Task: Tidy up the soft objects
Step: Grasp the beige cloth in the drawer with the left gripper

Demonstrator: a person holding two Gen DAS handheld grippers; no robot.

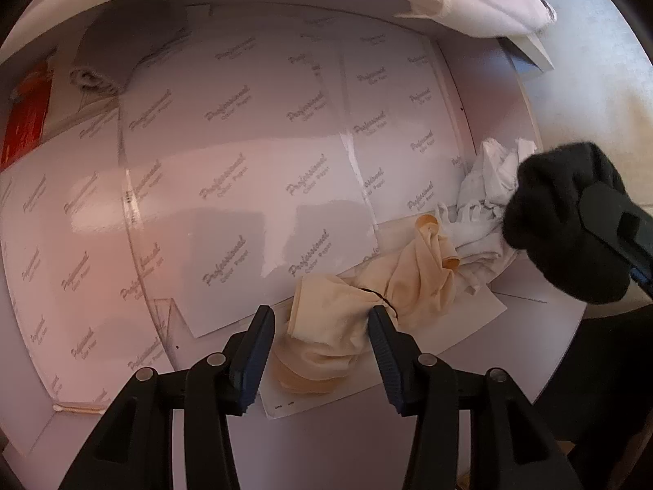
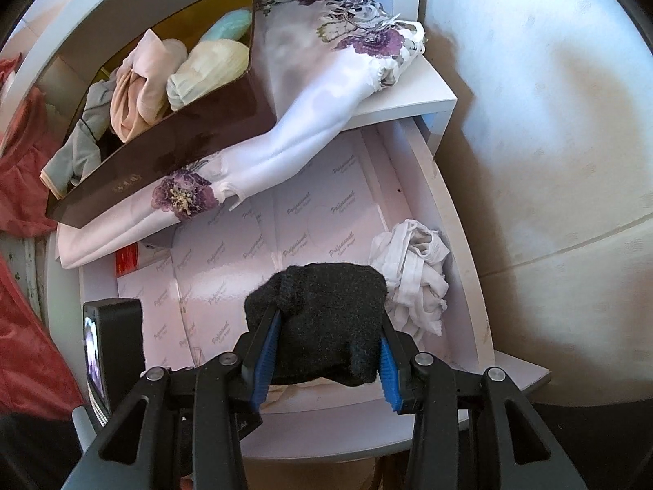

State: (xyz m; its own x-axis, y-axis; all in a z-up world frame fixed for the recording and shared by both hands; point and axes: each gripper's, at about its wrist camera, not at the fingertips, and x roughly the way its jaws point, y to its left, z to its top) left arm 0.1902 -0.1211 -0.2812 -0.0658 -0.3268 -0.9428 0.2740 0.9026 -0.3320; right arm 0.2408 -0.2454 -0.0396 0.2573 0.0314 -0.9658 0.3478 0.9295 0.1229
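My right gripper (image 2: 326, 326) is shut on a black knitted bundle (image 2: 322, 318), held over the open white drawer (image 2: 469, 245); it also shows in the left wrist view (image 1: 567, 220). My left gripper (image 1: 322, 326) is open, its fingers either side of a cream stocking bundle (image 1: 367, 302) lying on the drawer floor. A crumpled white cloth (image 1: 489, 188) lies beside it in the drawer's right corner, also seen in the right wrist view (image 2: 412, 277).
The drawer floor is lined with glossy sheets printed "Professional" (image 1: 245, 163). A red packet (image 1: 28, 114) leans at the drawer's left. On the shelf above, a brown box (image 2: 163, 139) holds rolled stockings, on a white floral cloth (image 2: 326, 94). Red fabric (image 2: 20, 163) hangs left.
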